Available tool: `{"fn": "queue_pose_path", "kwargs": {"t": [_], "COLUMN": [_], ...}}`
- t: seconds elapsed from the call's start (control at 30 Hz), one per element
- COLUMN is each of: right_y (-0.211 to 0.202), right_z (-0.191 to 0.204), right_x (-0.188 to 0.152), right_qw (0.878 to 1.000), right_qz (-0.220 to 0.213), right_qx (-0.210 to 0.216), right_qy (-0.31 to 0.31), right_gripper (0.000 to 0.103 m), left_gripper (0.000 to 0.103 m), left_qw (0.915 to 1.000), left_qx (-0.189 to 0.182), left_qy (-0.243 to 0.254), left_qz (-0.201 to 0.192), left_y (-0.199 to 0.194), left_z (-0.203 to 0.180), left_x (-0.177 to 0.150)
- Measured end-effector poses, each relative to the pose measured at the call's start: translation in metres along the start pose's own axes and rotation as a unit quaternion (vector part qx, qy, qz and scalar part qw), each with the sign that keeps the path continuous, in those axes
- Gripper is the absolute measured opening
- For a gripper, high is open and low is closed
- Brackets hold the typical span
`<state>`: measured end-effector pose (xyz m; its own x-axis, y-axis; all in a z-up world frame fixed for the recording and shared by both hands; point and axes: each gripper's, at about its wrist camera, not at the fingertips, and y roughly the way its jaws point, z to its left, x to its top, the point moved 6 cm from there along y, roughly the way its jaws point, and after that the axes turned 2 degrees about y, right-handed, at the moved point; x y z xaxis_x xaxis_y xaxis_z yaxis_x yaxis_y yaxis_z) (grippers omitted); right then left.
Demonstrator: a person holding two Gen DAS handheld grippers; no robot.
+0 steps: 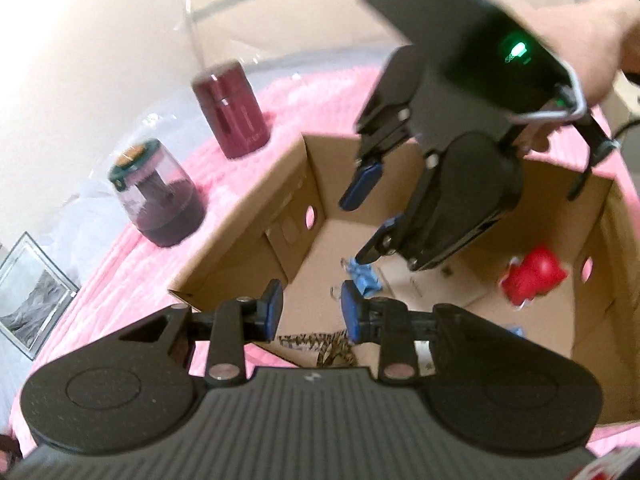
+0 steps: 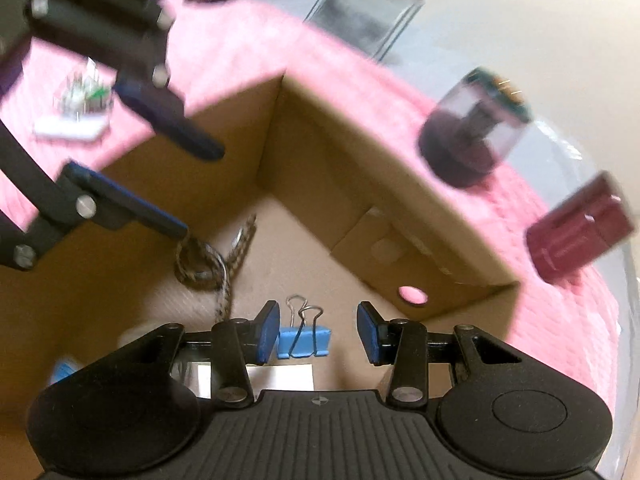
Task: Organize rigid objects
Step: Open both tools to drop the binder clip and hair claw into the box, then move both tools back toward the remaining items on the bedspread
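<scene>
**Both grippers over the carton**

While both tongs stand released, the right gripper [image 2: 317, 332] hangs over a blue binder clip [image 2: 304, 342] on the cardboard box [image 2: 340, 184] floor. Only the left gripper [image 1: 310, 312] view shows a blurred red object [image 1: 532, 280] farther in.

Both tongs, left [image 1: 310, 312] and right [image 1: 362, 226], hang open over the cardboard box [image 1: 248, 216] on pink cloth [image 1: 120, 264]
</scene>
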<state>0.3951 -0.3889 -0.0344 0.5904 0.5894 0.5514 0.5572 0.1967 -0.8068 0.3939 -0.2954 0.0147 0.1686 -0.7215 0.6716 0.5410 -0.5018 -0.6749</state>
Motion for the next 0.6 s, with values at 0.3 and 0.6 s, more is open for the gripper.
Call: {"fn": "queue_pose_path", "kwargs": {"t": [0.3,0.6], "right_y": [-0.126,-0.221], "right_z": [0.023,0.090], "right_x": [-0.005,-0.015], "right_qw": [0.987,0.959], "right_qz": [-0.111,-0.212], "right_qx": [-0.019,-0.009], "right_qy": [0.113,0.191], "right_gripper": [0.039,0.041], "left_gripper": [0.034,0.060], "left_qw": [0.9908,0.9750], "left_qx": [0.032,0.067], "left_qy": [-0.096,-0.164], "left_qz": [-0.089,-0.134], "left_y": [-0.103,-0.202], "left_z": [-0.003,-0.023], "left_x": [-0.007,-0.047]}}
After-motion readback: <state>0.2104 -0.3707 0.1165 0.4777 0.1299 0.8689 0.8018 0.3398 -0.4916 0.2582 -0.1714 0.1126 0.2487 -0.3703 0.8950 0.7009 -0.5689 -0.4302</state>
